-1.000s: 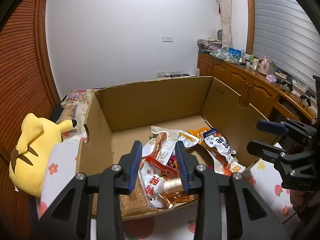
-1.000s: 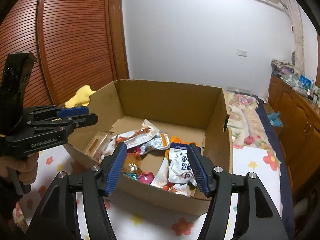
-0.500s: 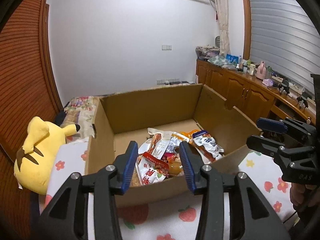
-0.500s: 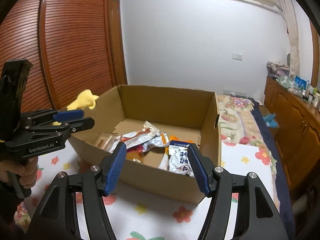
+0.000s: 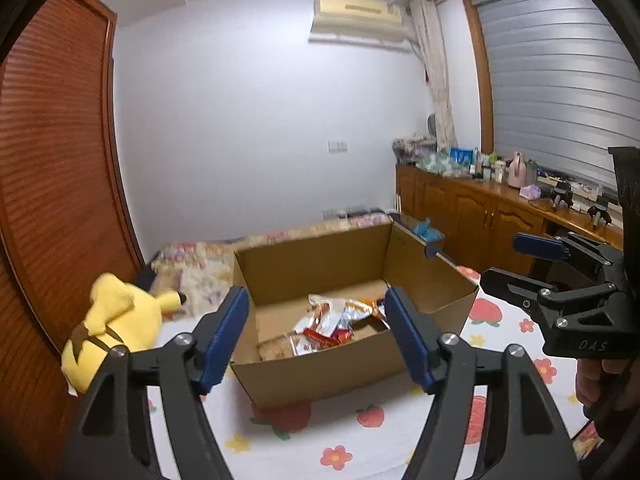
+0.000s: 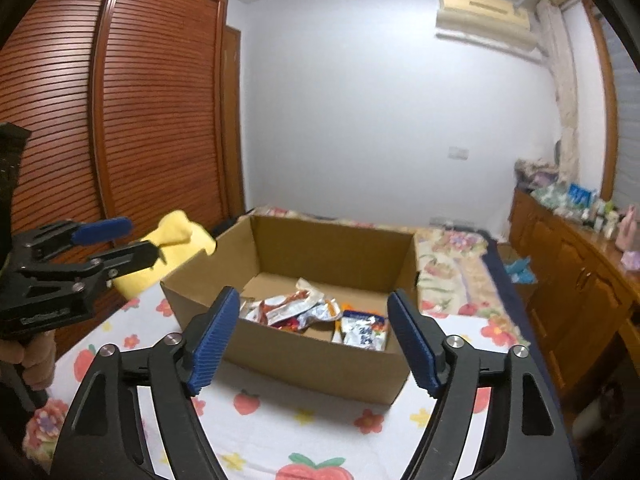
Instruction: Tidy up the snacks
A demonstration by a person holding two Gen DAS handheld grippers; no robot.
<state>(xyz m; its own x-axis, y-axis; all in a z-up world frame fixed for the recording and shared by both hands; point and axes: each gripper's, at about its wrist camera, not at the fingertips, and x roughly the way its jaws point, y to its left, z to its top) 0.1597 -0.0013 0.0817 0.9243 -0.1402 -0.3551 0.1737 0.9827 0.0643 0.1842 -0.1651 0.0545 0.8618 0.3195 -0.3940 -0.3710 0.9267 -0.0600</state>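
Both tools hang back from the cardboard box (image 5: 320, 372) on the flowered bed (image 6: 256, 432), probably to survey it. The left tool (image 5: 316, 336) and right tool (image 6: 314, 338) are spread apart, holding nothing. The snacks (image 6: 316, 314) lie heaped inside the box.

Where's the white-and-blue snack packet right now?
In the right wrist view, the white-and-blue packet lies inside the cardboard box, at its near right corner beside the other snack packets.

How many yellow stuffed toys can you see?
1. The yellow plush toy lies on the bed to the left of the cardboard box, near the wooden wardrobe. Others might be hidden out of view.
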